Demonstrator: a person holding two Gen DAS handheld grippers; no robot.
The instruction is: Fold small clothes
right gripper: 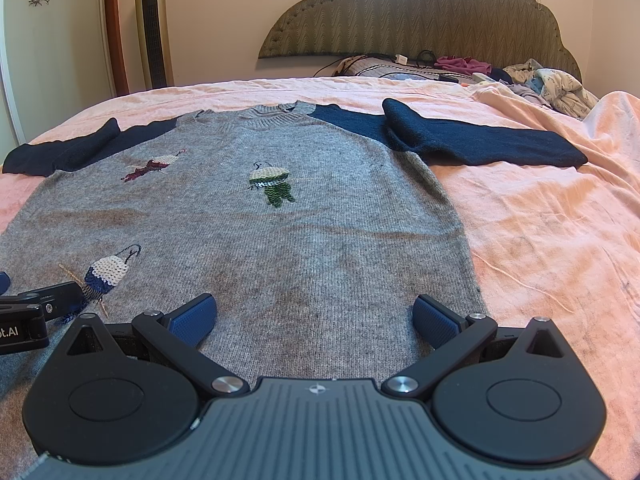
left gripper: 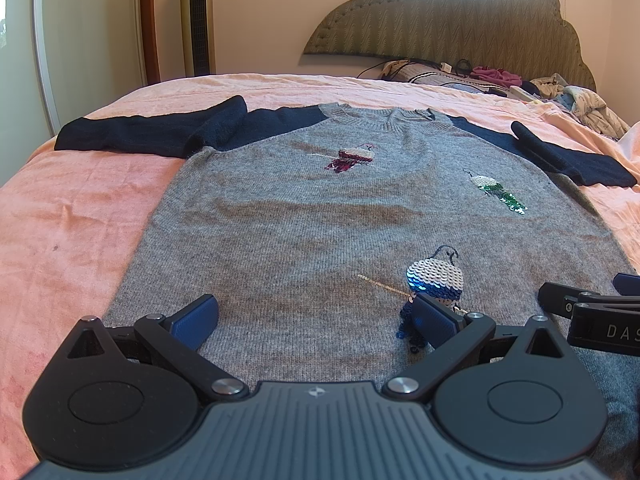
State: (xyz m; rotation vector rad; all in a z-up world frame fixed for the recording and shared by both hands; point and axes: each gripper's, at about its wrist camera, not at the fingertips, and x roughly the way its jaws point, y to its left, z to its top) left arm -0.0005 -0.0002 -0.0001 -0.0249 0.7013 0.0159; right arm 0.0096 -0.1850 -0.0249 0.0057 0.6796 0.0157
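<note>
Left wrist view: the left tongs (left gripper: 316,322) hover with jaws spread wide and empty over the hem end of the small grey knitted sweater with navy raglan sleeves (left gripper: 304,216), which lies flat, front up, on the bed's pink towelling cover (left gripper: 76,220), collar toward 12 o'clock. The blue sequinned bird motif (left gripper: 434,284) sits at 1 o'clock of the left tongs, partly behind one blue pad. Right wrist view: the right tongs (right gripper: 314,320) are likewise parted and hold nothing, over the hem near the sweater's right side edge; the green sequinned bird motif (right gripper: 274,186) lies toward 12 o'clock, and the right navy sleeve (right gripper: 480,144) stretches toward 2 o'clock. The left navy sleeve (left gripper: 156,130) reaches toward 10 o'clock in the left view.

The step in hand appears to be the first grasp. Good practice: pinch both knit layers at matching points, lift evenly, and avoid clamping on sequins, which may snag or slip.
</note>
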